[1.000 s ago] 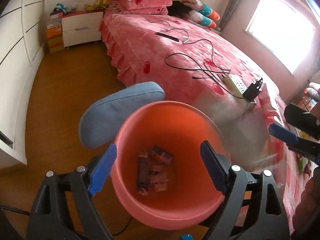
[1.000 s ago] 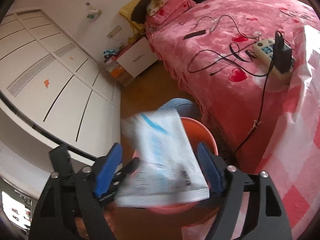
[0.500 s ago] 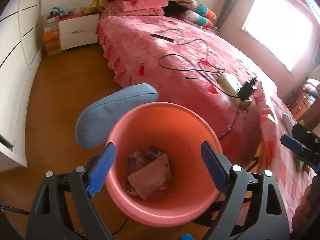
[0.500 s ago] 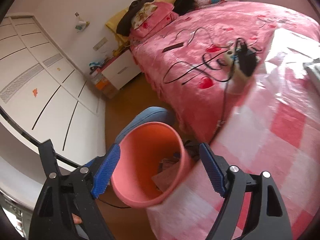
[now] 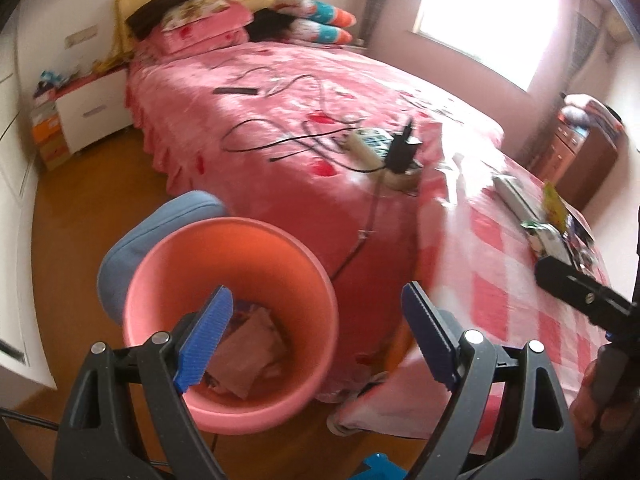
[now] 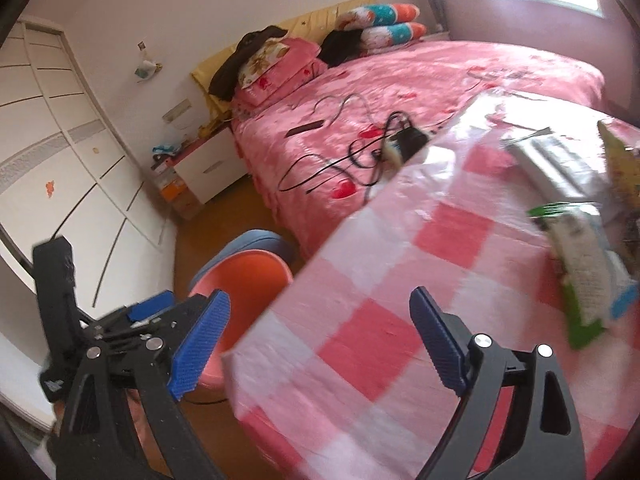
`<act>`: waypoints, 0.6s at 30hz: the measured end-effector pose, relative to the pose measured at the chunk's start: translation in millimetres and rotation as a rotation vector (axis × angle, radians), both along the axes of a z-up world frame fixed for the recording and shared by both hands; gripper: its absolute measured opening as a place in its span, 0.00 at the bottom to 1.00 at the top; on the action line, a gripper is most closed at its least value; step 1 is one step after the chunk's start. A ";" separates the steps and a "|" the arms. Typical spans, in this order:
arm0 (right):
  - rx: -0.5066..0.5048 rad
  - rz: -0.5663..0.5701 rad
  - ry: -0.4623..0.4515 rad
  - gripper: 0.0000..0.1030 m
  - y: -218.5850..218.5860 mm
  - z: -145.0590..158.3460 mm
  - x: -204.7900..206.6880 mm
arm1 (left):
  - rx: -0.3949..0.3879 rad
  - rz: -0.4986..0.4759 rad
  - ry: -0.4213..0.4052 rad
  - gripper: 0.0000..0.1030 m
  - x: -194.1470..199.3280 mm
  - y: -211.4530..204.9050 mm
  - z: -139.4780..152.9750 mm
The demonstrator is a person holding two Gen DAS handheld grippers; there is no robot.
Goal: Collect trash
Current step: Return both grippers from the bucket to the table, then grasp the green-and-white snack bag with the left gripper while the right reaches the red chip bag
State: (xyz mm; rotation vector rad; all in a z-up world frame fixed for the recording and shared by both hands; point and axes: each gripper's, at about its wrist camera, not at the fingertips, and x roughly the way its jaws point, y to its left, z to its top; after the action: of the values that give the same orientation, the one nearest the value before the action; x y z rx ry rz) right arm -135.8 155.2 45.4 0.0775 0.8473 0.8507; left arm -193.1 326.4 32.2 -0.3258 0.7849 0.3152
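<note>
In your left wrist view, the left gripper (image 5: 316, 340) hangs over the near rim of the pink bin (image 5: 230, 312), its fingers (image 5: 206, 338) spread wide with nothing between them. A second ago the bin's floor showed only a few small dark wrappers; now a pale crumpled packet (image 5: 252, 350) lies on top of them, so that piece of trash is delivered. The camera has also swung toward the worktop (image 5: 508, 264) with the pink checked cloth, where the remaining litter (image 5: 548, 234) sits near the far edge, well apart from the bin.

In your right wrist view, the right gripper (image 6: 316, 344) has let go of the white and blue packet it was pinching a second ago; its fingers (image 6: 438, 342) now stand spread and empty above the checked cloth. You have turned it away from the bin (image 6: 244, 276), which sits on the floor just beside the worktop's corner, and it faces the green and white wrapper (image 6: 580, 264) lying flat near other packets. That wrapper looks like the next pickup: thin and flat, so you will likely need to catch an edge.
</note>
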 end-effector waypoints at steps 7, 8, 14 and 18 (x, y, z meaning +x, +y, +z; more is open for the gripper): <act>0.023 -0.063 -0.003 0.88 -42.0 -1.3 7.4 | 0.047 -0.073 -0.007 0.84 11.6 -40.8 18.2; 0.027 -0.071 -0.002 0.88 -47.3 -0.9 8.0 | 0.055 -0.085 -0.010 0.84 13.4 -47.9 21.4; 0.037 -0.117 -0.017 0.88 -76.7 1.4 13.8 | 0.077 -0.130 -0.011 0.84 22.2 -76.2 33.1; 0.045 -0.148 -0.018 0.88 -94.2 1.1 17.8 | 0.086 -0.163 -0.006 0.84 28.9 -94.3 36.8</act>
State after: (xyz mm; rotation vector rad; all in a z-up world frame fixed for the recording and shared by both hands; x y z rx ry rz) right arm -118.0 61.0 46.5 0.1699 0.7953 0.7304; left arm -164.3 232.1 69.0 -0.1810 0.7841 0.1940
